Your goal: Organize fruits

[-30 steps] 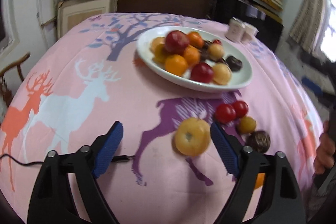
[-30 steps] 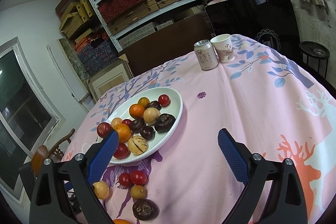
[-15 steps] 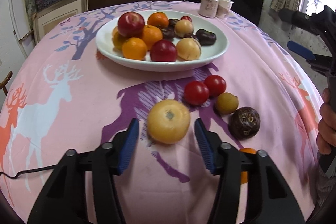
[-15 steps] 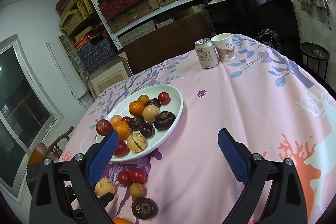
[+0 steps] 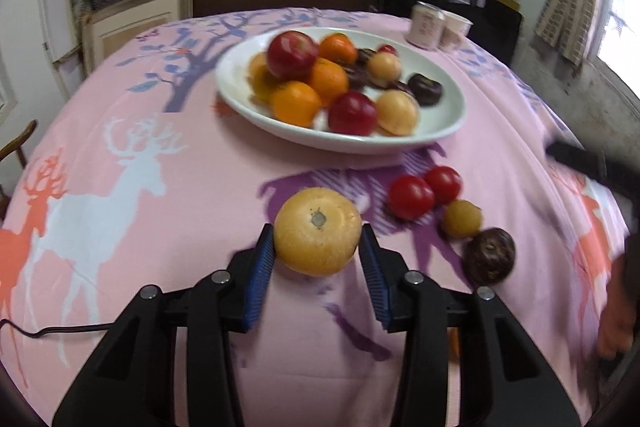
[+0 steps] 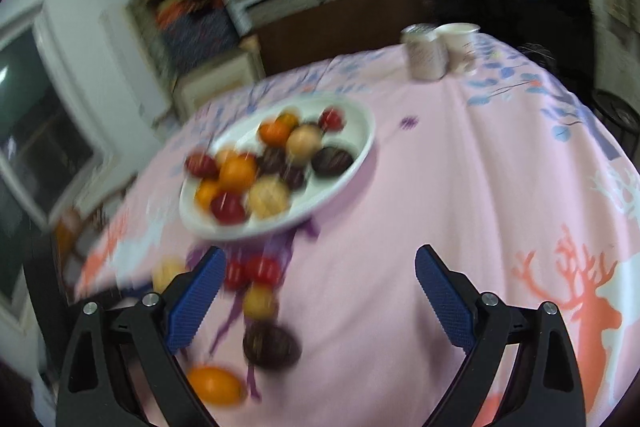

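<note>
As the left gripper point(image 5: 318, 253) closes in, the yellow fruit point(image 5: 318, 231) that sat loose between wide-spread jaws a second ago is now hemmed in on both sides, blue pads point(image 5: 262, 269) at its flanks and still squeezing inward. Contact looks made, or as near as makes no difference, and the fruit still sits on the pink tablecloth point(image 5: 160, 247), not yet lifted. That turns an approach into a pick: next comes the carry to the white plate point(image 5: 448, 131), which lies well ahead of the claw and already holds a heap of fruit.

Just off to the claw's right sit 2 red tomatoes point(image 5: 426, 191), a small yellow fruit point(image 5: 462, 219) and a dark fruit point(image 5: 490, 255), all still to be gathered. Over on the other side, the right gripper point(image 6: 318, 301) stands wide apart, nothing between its pads, and its view has gone blurred where it was sharp before. It seems to be swinging toward that same cluster, the dark fruit lying nearest its left finger point(image 6: 196, 301).
</note>
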Tool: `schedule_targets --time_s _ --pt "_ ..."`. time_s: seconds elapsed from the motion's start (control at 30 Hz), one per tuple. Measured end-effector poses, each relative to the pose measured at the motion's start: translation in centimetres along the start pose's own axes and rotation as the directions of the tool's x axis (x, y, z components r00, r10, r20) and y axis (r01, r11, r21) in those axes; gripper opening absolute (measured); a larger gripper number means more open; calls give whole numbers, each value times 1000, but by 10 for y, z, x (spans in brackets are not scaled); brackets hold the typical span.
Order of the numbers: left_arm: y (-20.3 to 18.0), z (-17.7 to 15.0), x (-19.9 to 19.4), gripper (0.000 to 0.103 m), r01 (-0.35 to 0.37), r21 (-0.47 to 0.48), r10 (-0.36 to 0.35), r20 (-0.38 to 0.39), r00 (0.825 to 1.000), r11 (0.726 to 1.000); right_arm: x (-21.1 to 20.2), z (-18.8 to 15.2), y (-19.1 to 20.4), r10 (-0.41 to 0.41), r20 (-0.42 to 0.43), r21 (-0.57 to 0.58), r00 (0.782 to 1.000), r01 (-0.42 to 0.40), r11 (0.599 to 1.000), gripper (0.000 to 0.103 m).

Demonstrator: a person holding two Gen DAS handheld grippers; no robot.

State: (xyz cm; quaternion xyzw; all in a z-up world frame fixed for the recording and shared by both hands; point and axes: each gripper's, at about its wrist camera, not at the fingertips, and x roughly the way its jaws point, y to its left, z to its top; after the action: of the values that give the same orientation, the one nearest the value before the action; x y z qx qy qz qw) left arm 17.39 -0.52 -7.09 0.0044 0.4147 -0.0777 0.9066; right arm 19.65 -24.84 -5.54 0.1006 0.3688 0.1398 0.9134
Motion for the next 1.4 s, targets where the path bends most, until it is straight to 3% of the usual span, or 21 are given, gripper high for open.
schedule_targets --time_s 0.13,0.47,0.63,0.93,1.1,1.27,1.4 --pt "8 1 0 42 1 -31 -1 -7 1000 1000 6 -25 20 -45 -63 -136 997 36 990 96" --pt "6 0 -3 42 16 -26 -16 -9 1000 1000 19 -39 39 -76 -114 -239 991 47 970 91" --pt "6 0 -3 42 14 -28 -14 -8 1000 1000 27 -45 48 -114 -127 -293 985 72 953 76" --pt "6 -1 -1 42 12 -27 -12 -26 1000 1000 31 -44 42 -76 -157 -255 985 34 966 68" --pt "10 -1 2 42 1 -39 -2 -32 999 999 34 -38 25 -190 -147 -220 971 155 963 55" --pt "9 -2 3 42 4 -34 -5 -38 999 999 35 -38 20 -178 -152 -205 972 145 968 53" --pt "8 -2 5 42 6 -32 -7 -48 999 999 34 -38 17 -170 -149 -189 974 140 972 44"
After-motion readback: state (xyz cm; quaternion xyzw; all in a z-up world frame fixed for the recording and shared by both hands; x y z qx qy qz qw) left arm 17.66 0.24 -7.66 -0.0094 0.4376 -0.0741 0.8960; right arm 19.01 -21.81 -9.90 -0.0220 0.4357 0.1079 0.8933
